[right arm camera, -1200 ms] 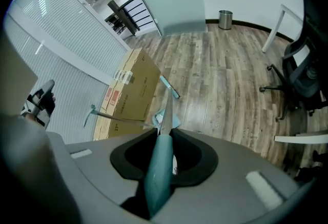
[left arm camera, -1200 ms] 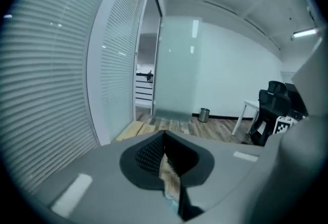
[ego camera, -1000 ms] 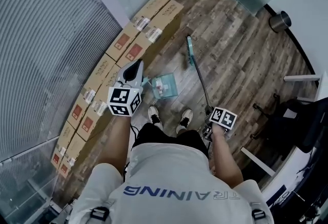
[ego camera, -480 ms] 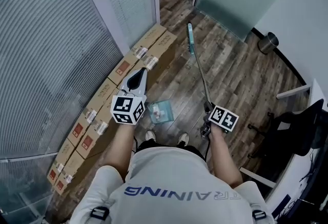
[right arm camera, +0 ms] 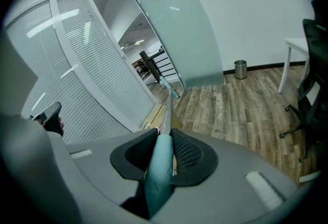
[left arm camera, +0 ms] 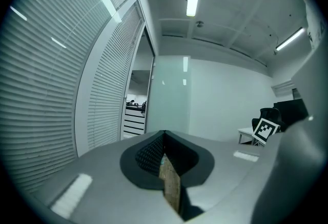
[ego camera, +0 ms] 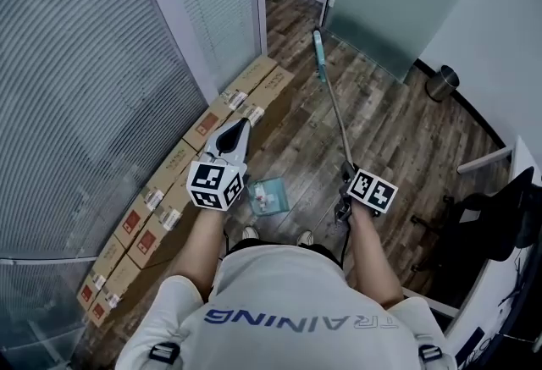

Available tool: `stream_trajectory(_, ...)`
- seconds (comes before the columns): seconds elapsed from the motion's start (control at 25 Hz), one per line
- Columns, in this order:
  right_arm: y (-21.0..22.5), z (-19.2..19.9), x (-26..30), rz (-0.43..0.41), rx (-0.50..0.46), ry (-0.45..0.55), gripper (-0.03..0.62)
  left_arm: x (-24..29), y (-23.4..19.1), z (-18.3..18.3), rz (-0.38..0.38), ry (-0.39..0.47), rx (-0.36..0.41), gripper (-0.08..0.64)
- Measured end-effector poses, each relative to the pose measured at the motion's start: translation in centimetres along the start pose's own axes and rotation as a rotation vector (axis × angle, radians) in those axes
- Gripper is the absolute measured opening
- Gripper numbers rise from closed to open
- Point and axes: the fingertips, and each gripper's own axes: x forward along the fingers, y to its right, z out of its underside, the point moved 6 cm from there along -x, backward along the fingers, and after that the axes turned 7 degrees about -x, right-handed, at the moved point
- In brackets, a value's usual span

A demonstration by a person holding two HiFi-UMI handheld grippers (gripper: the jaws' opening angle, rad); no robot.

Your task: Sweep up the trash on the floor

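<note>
A: What fills most of the head view?
B: The wooden floor (ego camera: 398,140). A glass wall of blinds (ego camera: 76,89) stands on the left, with 1 row of cardboard boxes (ego camera: 203,127) along its foot.
A: And on the right?
B: A black office chair (ego camera: 495,207), cut off by the frame edge, and a small metal bin (ego camera: 440,82) by the far wall.
A: Where is the broom?
B: The broom (ego camera: 332,106) slants from the right hand-held gripper (right arm camera: 164,138) toward the far doorway. That gripper's jaws are clamped on its teal grip. The teal head is at the far end, and I cannot tell whether it touches the floor.
A: The dustpan?
B: The teal dustpan (ego camera: 269,195) shows just right of the left hand-held gripper (left arm camera: 163,138), just beyond the 2 shoes (ego camera: 251,233), which the torso half hides. Whether it is resting or hanging is unclear.
A: Is the left one holding it?
B: Its jaws are pressed together. A thin brown strip shows in the slit under them, too narrow to identify.
A: Trash?
B: Pale scraps (ego camera: 266,202) lie in the dustpan, too small to make out.
</note>
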Motion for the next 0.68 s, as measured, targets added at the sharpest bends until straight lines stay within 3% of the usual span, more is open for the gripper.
stream_trajectory(0.68, -0.64, 0.78, -0.67, 0.002, -0.017, -0.007, 0.106, -0.44, 0.00, -0.17, 0.014, 0.000, -0.012, 0.002)
